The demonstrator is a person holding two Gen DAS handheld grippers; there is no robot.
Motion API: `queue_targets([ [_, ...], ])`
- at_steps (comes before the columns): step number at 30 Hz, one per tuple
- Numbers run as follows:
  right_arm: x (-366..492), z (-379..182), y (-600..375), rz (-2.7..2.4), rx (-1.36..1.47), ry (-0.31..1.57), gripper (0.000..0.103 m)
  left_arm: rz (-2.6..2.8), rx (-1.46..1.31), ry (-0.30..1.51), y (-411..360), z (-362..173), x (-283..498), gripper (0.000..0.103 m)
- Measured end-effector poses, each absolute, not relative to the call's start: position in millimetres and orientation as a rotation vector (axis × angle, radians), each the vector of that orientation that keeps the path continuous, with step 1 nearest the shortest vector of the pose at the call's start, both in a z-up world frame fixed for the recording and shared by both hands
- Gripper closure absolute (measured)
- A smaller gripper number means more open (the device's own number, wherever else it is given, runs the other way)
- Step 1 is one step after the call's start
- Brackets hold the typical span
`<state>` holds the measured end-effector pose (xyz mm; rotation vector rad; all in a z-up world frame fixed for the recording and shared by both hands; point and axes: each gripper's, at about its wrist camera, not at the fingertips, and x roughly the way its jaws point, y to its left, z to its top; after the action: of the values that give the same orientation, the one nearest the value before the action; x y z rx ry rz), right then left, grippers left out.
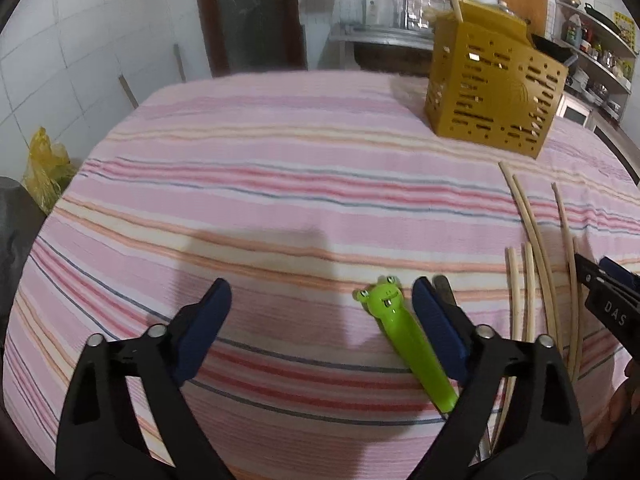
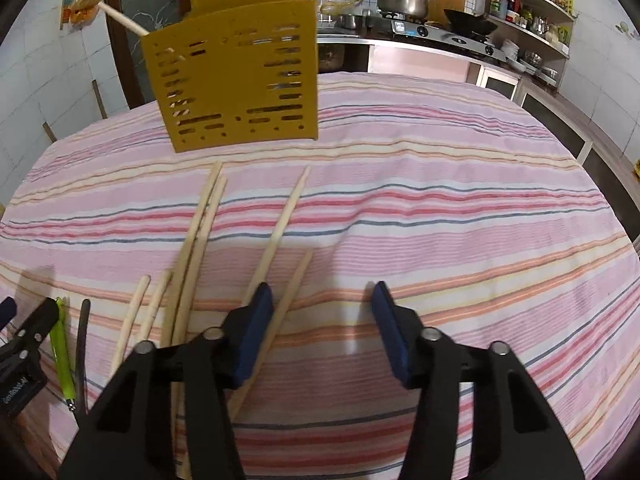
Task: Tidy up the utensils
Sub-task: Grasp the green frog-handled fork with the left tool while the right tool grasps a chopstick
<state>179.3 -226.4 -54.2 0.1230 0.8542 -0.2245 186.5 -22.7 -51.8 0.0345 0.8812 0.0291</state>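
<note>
1. Left gripper (image 1: 322,304): jaws spread, empty; green frog-handled utensil (image 1: 404,340) lies between them, hard by the right pad, long axis running near to far.
2. Right gripper (image 2: 322,308): jaws part-spread, empty; wooden chopsticks (image 2: 276,236) at its left pad.
3. Striped tablecloth (image 1: 280,184).
4. Yellow slotted holder (image 2: 236,80), far.
5. Kitchen shelves (image 2: 532,12) behind.

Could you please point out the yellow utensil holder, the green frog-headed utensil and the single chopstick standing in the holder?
yellow utensil holder (image 2: 236,80): right wrist view, slotted front wall.
green frog-headed utensil (image 1: 404,332): left wrist view, upper handle.
chopstick standing in the holder (image 2: 124,20): right wrist view, protruding shaft.
</note>
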Motion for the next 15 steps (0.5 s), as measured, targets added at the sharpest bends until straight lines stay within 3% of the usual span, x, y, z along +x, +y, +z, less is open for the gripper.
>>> queue_targets([
  [8,189.4,-54.6,-217.8,-0.191,0.114,0.866,0.088,-0.011,0.016,0.963,-31.5,-55.6,188.3,0.036],
  [15,189.5,-55.7,-220.5,-0.174,0.124,0.855,0.089,-0.026,0.01,0.994,-38.0,-56.7,188.2,0.05],
])
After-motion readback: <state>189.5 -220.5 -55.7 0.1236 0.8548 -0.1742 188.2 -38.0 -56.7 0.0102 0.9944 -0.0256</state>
